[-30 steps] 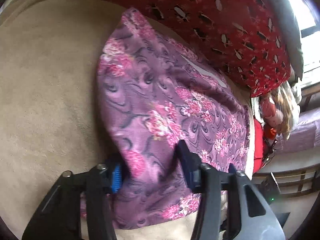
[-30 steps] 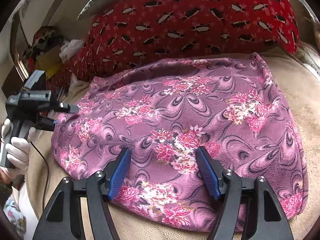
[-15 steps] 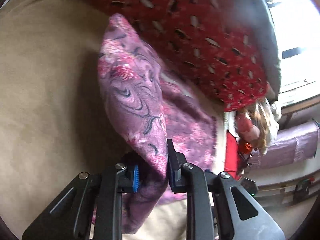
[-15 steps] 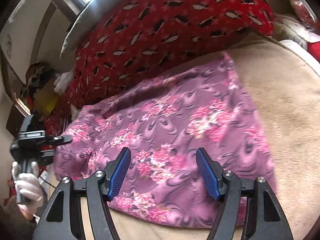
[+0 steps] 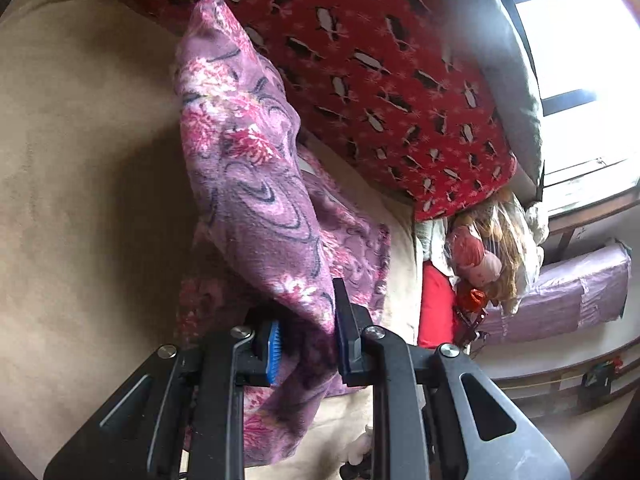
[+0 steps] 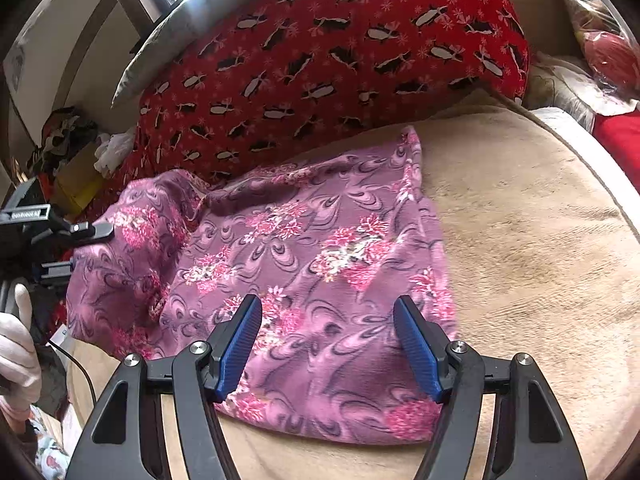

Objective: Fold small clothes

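1. While the left gripper [image 5: 306,344] is pinching a bunched edge of the purple floral garment [image 6: 320,272], its black fingers [image 5: 346,340] are pressing the cloth against the blue pad and lifting that edge off the tan blanket [image 6: 520,240].
2. Writing: white lettering is showing on the body of the left gripper at the far left of the right wrist view, too small and blurred to be read. No other label is readable.
3. Right gripper [image 6: 328,344] is hovering over the near edge of the garment, blue pads [image 6: 416,352] spread wide, nothing between them.
4. Garment is lying mostly flat on the tan blanket, near the red patterned pillow [image 6: 340,52], its far edge running just beside the pillow's base. Its left side is rising in a fold toward the left gripper.
5. A white-gloved hand [image 6: 16,344] is gripping the left tool's handle at the left edge of the right wrist view; a thin black cable is trailing below it.
6. Against one second ago: the left tongs were then standing spread over flat cloth; now they are closed on it. The left edge has come up into a tall ridge in the left wrist view.
7. Against half a second ago: the raised fold is standing higher and hiding more of the pillow. The right tongs are staying spread as before, with more bare blanket now showing to the right.
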`<state>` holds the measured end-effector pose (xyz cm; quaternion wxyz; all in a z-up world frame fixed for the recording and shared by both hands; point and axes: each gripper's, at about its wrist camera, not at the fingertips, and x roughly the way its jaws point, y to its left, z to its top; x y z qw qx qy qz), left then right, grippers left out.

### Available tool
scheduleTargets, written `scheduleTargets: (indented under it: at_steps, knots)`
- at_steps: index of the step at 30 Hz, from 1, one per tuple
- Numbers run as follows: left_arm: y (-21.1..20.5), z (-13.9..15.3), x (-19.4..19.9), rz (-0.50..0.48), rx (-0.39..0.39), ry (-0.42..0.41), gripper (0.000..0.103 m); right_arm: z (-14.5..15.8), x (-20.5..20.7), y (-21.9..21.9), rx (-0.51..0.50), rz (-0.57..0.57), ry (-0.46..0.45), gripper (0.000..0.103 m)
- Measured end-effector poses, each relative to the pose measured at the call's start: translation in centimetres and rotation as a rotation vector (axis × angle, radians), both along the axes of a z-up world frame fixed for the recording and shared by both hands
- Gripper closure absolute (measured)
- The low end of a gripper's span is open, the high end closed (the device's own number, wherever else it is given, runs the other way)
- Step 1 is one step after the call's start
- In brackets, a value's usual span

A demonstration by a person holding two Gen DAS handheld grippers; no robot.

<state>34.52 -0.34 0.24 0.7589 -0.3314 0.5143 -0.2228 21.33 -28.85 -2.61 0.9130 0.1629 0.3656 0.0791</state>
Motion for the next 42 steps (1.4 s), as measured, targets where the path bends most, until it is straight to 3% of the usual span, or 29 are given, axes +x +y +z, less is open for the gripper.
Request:
scheduleTargets:
  at_steps: [13, 25, 29, 33, 35, 38, 42]
  knots:
    - [-7.9, 0.4, 1.5, -0.113, 0.062, 0.000, 0.087, 0.5, -0.6, -2.6, -0.002, -0.023, -0.017, 0.032]
    - [-14.1, -5.7, 3.5, -0.198, 0.145, 0.128, 0.087, -3.1, -0.7, -4.2, -0.002, -0.030, 0.042, 0.033]
    - [-12.5, -5.2, 2.2, -0.210, 0.097, 0.115, 0.082, -2.7, -0.7, -4.6, 0.007, -0.031, 0.046, 0.034]
    - [-8.4, -3.5, 0.3, -0.172, 0.030, 0.061, 0.059, -0.9, -1.0, -6.3, 0.053, -0.103, -0.004, 0.032]
    - [-5.5, -3.2, -0.3, -0.115, -0.005, 0.039, 0.058, 0.0, -0.8, -6.7, 0.096, -0.107, -0.021, 0.032]
    - [-1.9, -4.1, 0.1, -0.006, 0.013, 0.058, 0.059, 1.2, 1.3, -5.8, 0.135, -0.053, -0.020, 0.032]
    - [-0.7, -5.4, 1.2, 0.020, -0.010, 0.100, 0.059, 1.6, 6.2, -2.1, 0.141, 0.086, 0.048, 0.029]
